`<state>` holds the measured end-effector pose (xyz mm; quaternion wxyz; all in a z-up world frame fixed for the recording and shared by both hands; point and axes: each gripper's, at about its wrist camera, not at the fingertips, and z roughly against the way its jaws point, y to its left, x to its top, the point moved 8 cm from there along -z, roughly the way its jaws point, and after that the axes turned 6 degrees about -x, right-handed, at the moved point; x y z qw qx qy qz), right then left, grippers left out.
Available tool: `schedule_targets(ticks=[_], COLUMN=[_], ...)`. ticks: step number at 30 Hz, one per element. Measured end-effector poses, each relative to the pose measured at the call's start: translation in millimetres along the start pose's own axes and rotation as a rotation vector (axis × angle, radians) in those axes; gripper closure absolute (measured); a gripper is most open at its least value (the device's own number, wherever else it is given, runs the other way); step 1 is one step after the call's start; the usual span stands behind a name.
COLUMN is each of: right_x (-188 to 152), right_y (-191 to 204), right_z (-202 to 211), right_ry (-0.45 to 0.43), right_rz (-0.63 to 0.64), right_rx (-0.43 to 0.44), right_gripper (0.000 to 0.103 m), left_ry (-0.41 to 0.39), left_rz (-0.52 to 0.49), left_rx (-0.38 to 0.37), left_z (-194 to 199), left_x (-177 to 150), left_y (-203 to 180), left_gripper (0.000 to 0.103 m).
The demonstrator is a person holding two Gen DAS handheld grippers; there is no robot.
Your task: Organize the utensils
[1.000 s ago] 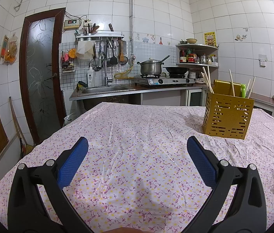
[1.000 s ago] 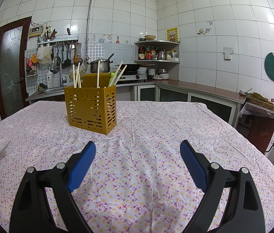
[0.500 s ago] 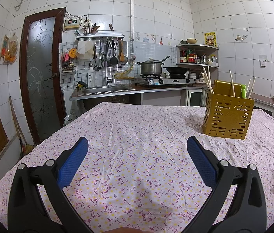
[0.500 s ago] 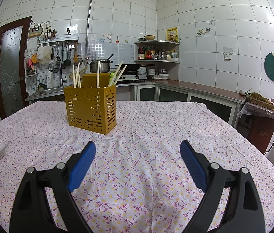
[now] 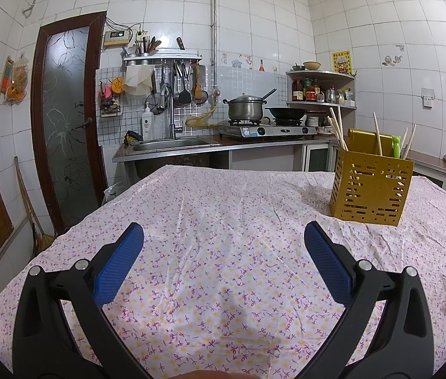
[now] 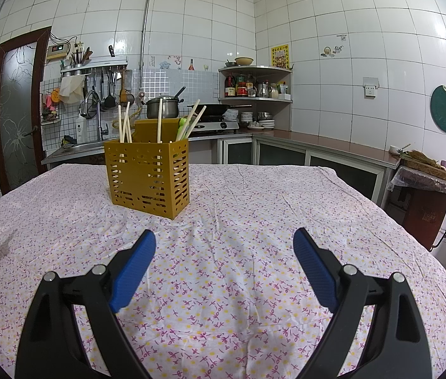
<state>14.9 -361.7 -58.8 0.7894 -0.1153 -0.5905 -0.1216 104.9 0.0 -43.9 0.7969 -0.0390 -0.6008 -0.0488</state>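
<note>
A yellow perforated utensil holder (image 5: 370, 185) (image 6: 148, 179) stands upright on the flowered tablecloth (image 5: 223, 227) (image 6: 241, 227). Several pale chopsticks (image 5: 336, 128) (image 6: 159, 120) and a green utensil (image 5: 396, 147) (image 6: 182, 126) stick up out of it. My left gripper (image 5: 223, 237) hovers low over the cloth, open and empty, with the holder ahead to its right. My right gripper (image 6: 224, 237) is also open with nothing between its blue pads (image 6: 134, 270), and the holder sits ahead to its left.
Behind the table runs a counter with a sink (image 5: 172, 143), a stove carrying a pot (image 5: 245, 109) and a wok (image 5: 287, 112), and a corner shelf (image 6: 254, 98). A glass door (image 5: 65, 120) is at the left. A covered side table (image 6: 431, 180) stands right.
</note>
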Motion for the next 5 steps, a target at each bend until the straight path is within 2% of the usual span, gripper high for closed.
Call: schedule_targets(ticks=[5], right_x=[0.3], right_y=[-0.2], right_z=[0.0], right_ry=[0.000], right_rz=[-0.001], right_rx=[0.000], right_gripper=[0.016], left_ry=[0.001], left_rz=[0.002], left_rx=[-0.001], left_z=[0.0], left_x=[-0.5], left_y=[-0.7], left_gripper=[0.005])
